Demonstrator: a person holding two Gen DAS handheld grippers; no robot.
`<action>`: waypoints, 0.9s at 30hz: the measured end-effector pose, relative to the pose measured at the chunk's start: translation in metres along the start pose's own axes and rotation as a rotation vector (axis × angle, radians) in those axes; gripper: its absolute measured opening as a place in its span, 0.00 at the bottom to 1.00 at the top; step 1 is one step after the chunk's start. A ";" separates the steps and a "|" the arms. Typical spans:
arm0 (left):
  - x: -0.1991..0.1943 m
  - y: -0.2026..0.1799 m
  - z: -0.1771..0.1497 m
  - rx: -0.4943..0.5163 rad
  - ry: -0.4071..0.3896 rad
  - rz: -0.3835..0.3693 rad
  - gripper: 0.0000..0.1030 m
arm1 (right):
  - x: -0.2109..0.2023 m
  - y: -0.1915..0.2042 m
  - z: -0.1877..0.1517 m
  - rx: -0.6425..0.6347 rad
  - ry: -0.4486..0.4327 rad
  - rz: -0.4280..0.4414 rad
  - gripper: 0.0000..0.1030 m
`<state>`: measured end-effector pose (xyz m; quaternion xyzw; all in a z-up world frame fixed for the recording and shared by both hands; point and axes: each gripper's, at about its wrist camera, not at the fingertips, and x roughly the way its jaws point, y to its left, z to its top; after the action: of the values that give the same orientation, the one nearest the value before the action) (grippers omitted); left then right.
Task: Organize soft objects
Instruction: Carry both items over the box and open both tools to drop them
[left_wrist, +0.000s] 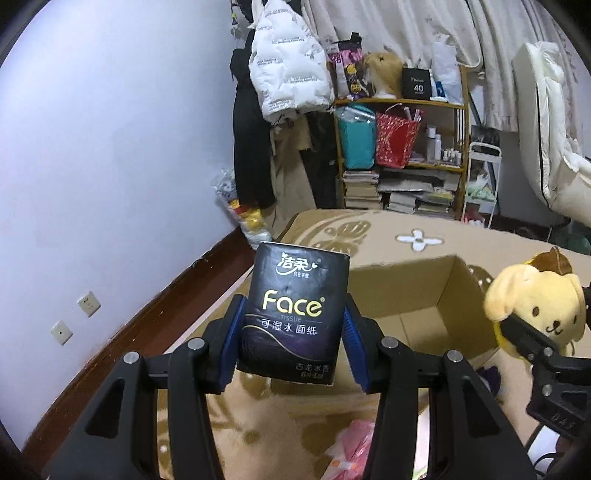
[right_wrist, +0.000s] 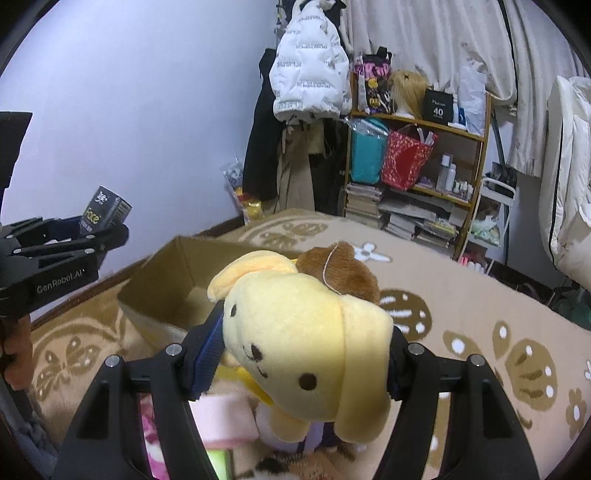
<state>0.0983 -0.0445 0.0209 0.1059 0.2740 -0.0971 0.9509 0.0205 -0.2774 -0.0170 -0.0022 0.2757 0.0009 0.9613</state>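
Note:
My left gripper is shut on a dark "Face" tissue pack and holds it upright in the air, near the left rim of an open cardboard box. The pack also shows in the right wrist view. My right gripper is shut on a yellow plush dog with a brown beret and holds it above the carpet, just right of the box. The plush also shows at the right of the left wrist view. The box looks empty inside.
Pink and other soft items lie on the patterned beige carpet below the grippers; a pink one shows in the left wrist view. A cluttered shelf, hanging coats and a white chair stand at the back. A wall runs on the left.

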 end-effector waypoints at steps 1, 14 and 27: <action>0.002 -0.002 0.003 0.002 -0.006 -0.003 0.47 | 0.002 0.000 0.003 -0.001 -0.009 0.002 0.71; 0.034 -0.014 0.006 -0.025 0.033 -0.064 0.47 | 0.032 0.005 0.010 -0.023 -0.007 0.014 0.72; 0.066 -0.011 -0.013 -0.081 0.180 -0.063 0.47 | 0.053 -0.007 0.001 0.011 0.052 0.021 0.76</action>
<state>0.1437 -0.0605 -0.0273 0.0671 0.3650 -0.1062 0.9225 0.0664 -0.2848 -0.0441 0.0058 0.3006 0.0096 0.9537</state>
